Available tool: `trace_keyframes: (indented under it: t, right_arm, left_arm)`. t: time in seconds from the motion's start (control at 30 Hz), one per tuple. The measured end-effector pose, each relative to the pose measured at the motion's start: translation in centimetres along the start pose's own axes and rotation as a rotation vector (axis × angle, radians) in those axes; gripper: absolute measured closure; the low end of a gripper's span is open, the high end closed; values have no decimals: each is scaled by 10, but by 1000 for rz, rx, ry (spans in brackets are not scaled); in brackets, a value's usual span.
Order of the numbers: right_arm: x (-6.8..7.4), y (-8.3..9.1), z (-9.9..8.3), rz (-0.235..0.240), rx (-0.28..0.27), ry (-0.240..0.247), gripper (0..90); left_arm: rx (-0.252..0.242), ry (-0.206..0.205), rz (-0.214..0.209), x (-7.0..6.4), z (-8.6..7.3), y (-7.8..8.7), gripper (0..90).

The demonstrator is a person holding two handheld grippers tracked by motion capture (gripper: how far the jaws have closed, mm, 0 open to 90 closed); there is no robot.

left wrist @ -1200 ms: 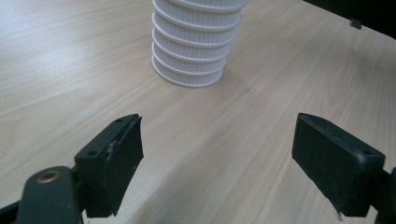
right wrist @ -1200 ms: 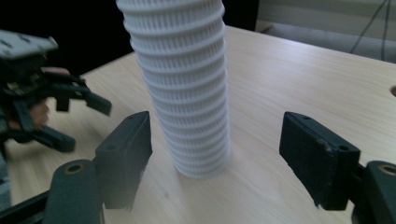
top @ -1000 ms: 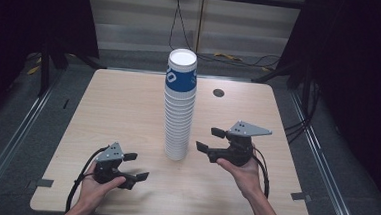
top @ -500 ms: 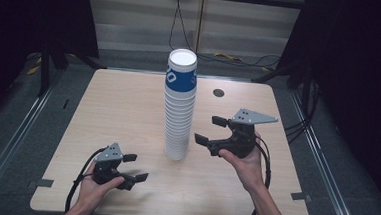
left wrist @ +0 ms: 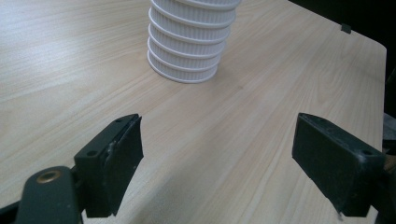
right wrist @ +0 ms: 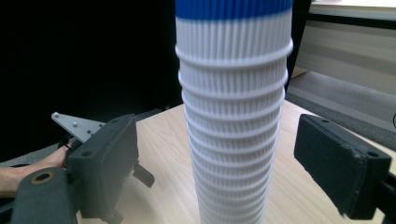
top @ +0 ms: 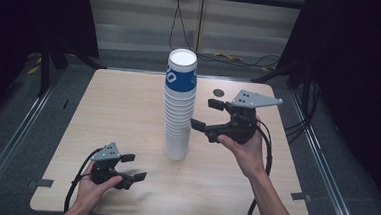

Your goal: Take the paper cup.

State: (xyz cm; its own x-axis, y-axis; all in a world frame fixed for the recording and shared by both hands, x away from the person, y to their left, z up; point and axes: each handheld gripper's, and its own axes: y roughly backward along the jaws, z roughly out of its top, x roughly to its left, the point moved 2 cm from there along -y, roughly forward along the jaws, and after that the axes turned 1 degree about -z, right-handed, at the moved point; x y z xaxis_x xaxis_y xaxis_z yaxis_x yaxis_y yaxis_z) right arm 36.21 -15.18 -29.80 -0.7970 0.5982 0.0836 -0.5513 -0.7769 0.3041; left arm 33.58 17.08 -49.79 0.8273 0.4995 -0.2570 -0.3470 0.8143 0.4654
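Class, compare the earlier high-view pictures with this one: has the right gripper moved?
Yes. The right gripper has risen and moved toward the stack of cups, which stayed put on the table.

Lab/studio rig, black curtains [top: 28, 22], lone wood table [top: 118, 113], floor cables [top: 183, 32]

White ribbed cup stack [top: 179, 107], blue-banded top

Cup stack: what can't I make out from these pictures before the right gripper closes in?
- Cup count: the stack has ribs too fine to count in the high view.
- Stack top: cut off by the upper edge in both gripper views.
- Printed logo: turned away, partly hidden.
- Dark disc: too small to identify.
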Motion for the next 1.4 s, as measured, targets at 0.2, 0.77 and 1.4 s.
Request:
trace_keyframes:
  t: [0.2, 0.77, 1.4]
  right_arm:
    - [-4, 4, 25, 0, -38, 11, 140]
    - [-8, -11, 60, 36, -42, 54, 147]
    - [-12, -29, 82, 57, 35, 61, 137]
  left_arm:
    - [4, -14, -10, -1, 0, -2, 162]
    - [21, -32, -11, 0, 0, -4, 161]
    - [37, -36, 1, 0, -1, -5, 161]
